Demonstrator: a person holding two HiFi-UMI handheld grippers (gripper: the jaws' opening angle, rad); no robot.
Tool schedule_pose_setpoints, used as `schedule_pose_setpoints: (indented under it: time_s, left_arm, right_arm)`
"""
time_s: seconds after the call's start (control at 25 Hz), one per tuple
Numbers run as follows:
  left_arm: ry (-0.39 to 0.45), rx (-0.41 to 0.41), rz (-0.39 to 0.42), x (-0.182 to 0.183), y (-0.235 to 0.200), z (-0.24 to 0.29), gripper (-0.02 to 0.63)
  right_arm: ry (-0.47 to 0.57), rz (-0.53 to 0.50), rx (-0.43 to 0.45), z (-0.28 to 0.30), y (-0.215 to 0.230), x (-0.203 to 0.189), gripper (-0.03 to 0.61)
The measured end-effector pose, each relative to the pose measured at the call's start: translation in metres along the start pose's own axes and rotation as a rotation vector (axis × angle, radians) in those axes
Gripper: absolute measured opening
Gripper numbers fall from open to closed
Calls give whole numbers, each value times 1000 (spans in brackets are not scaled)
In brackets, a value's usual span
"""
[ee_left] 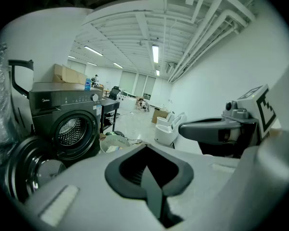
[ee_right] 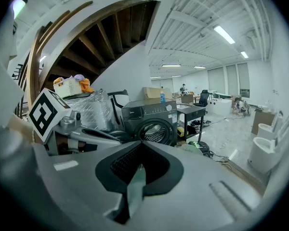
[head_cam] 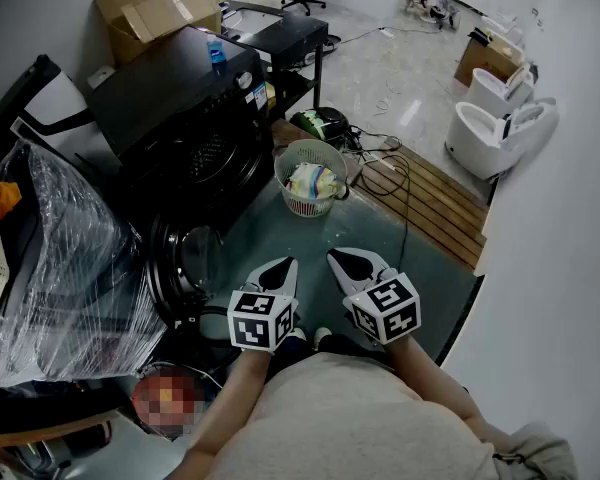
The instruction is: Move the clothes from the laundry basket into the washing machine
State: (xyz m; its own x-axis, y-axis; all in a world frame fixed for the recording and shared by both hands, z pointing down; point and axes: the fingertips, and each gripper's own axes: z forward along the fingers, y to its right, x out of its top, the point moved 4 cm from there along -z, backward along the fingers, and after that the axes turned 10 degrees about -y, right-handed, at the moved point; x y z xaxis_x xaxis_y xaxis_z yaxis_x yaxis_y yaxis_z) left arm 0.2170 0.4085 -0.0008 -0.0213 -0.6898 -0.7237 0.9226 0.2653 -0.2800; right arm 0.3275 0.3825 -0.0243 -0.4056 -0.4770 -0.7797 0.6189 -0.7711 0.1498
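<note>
Clothes (head_cam: 313, 180) lie heaped in the pale laundry basket (head_cam: 309, 152), a striped, light-coloured bundle that fills it well up the wall, and the basket stands on the floor just beside the front corner of the black washing machine (head_cam: 185, 118). The machine's round door (head_cam: 183, 264) hangs swung open toward me, and in the left gripper view the bare metal drum (ee_left: 70, 130) shows through the opening with no cloth that I can see in the part visible. My left claw (head_cam: 283, 271) is pinched together with nothing between its jaws, and my right claw (head_cam: 352, 264) is the same, tips meeting on air. I hold both close in front of my body, side by side, well apart from the basket. By my reading the job has not really begun: the door is ready, but nothing has been lifted out and the whole load is left to move. The next thing needed is to spread a claw and reach forward and down into the basket for the top of the bundle.
</note>
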Motion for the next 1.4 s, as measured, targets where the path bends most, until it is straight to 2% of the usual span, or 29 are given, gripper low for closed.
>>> schedule_pose_setpoints:
  time_s: [0.36,0.6,0.96,1.2,1.4]
  left_arm:
    - [2,1,-24,1,-3,3,1]
    - [29,4,-26,9,-2,9,1]
    - [81,27,13,24,0,28,1]
    - [30,30,-10,36,-35,57,1]
    - [5,9,-24,74,-91,95,1]
  right_arm:
    - [-6,20,24,5,2,-2,26]
    - [41,27,25,-2,12,2,28]
    - [28,70,52,6,32,-5,28]
    - [5,93,49,43,56,10,28]
    - [-6,128,24,99,87,43,28]
